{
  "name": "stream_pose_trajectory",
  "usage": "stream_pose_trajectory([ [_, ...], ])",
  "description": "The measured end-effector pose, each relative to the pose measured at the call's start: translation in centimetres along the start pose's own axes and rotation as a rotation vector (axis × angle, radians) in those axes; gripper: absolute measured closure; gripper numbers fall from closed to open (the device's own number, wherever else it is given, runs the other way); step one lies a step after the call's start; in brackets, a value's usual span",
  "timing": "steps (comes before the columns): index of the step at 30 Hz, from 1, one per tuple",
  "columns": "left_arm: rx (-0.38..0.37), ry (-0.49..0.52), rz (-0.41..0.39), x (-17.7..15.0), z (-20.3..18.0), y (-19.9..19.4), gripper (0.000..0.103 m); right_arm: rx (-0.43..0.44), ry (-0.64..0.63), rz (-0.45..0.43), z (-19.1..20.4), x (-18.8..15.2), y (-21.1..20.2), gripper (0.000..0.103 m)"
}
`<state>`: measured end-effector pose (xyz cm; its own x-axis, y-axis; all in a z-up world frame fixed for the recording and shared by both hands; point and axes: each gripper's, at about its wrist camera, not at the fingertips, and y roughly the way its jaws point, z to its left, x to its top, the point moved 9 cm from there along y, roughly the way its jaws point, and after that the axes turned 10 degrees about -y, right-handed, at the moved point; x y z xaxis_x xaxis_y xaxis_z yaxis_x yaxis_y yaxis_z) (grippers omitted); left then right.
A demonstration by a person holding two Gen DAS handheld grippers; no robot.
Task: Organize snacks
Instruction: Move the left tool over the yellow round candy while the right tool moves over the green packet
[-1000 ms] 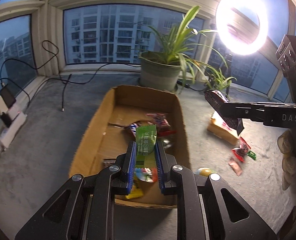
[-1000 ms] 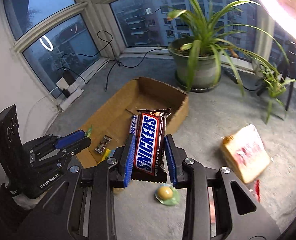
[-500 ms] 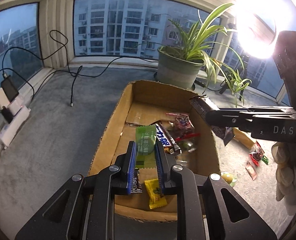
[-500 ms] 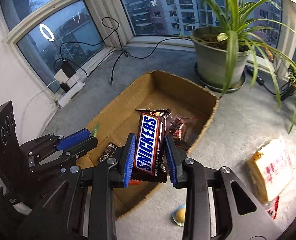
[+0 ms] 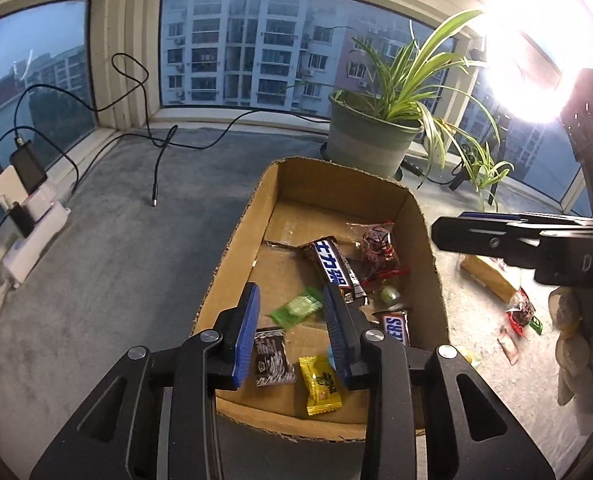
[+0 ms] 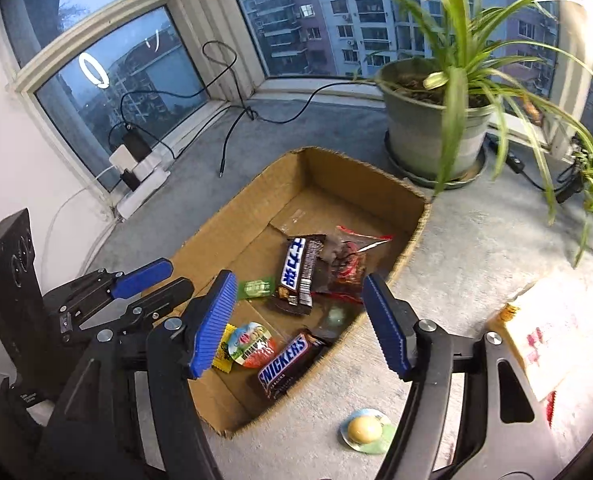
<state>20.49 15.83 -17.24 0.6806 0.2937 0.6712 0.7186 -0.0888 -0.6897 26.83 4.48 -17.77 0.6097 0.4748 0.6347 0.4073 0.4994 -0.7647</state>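
Observation:
An open cardboard box (image 5: pixel 236 248) (image 6: pixel 232 208) lies on the grey floor with several snacks in it. My left gripper (image 5: pixel 292 320) hangs over its near end with its jaws opening and nothing between them. The green packet (image 5: pixel 296 311) (image 6: pixel 258 288) lies loose on the box floor below. My right gripper (image 6: pixel 298 312) is over the box's right side, its jaws opening wide and empty. The Snickers bar (image 6: pixel 288 364) (image 5: pixel 394 326) rests in the box against the near wall. Each view shows the other gripper at its edge: the right gripper (image 5: pixel 456 234) and the left gripper (image 6: pixel 152 284).
A potted plant (image 5: pixel 370 142) (image 6: pixel 428 132) stands just behind the box. Right of the box lie a yellow bread pack (image 6: pixel 544 332), small red packets (image 5: pixel 518 316) and a jelly cup (image 6: pixel 366 430). A power strip with chargers (image 5: pixel 24 216) and cables sits at the left by the window.
Both grippers moved over the box, then opened. The green packet left the left jaws and the Snickers bar left the right jaws; both now lie in the box.

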Motion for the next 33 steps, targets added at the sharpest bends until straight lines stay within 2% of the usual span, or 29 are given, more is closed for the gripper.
stream_pose_trajectory([
  [3, -0.012, 0.002, -0.007, -0.1, -0.7, -0.6, 0.072, -0.018, 0.012, -0.014, -1.1, -0.3, -1.6, 0.033],
  [5, -0.019, 0.003, -0.014, -0.2, -1.2, -1.0, 0.072, -0.034, 0.021, -0.026, -2.2, -0.7, -2.9, 0.024],
  [6, -0.024, 0.003, -0.016, -0.2, -1.6, -1.2, 0.072, -0.042, 0.024, -0.032, -2.7, -0.9, -3.5, 0.022],
  [11, -0.061, 0.021, -0.024, -0.8, -4.0, -2.3, 0.072, -0.094, 0.043, -0.034, -6.0, -2.8, -6.8, 0.019],
  [14, -0.087, 0.027, -0.021, -1.5, -5.7, -2.7, 0.072, -0.123, 0.061, -0.037, -8.0, -4.4, -8.7, 0.007],
  [18, -0.121, 0.031, -0.008, -2.4, -8.1, -3.1, 0.072, -0.147, 0.083, -0.054, -10.5, -6.5, -11.4, 0.007],
  [24, -0.166, 0.047, 0.019, -4.4, -11.6, -3.2, 0.072, -0.186, 0.093, -0.022, -13.4, -10.2, -13.9, 0.007],
  [33, -0.176, 0.065, 0.076, -7.6, -15.5, -1.8, 0.072, -0.166, 0.102, 0.040, -16.7, -15.2, -14.3, 0.007],
])
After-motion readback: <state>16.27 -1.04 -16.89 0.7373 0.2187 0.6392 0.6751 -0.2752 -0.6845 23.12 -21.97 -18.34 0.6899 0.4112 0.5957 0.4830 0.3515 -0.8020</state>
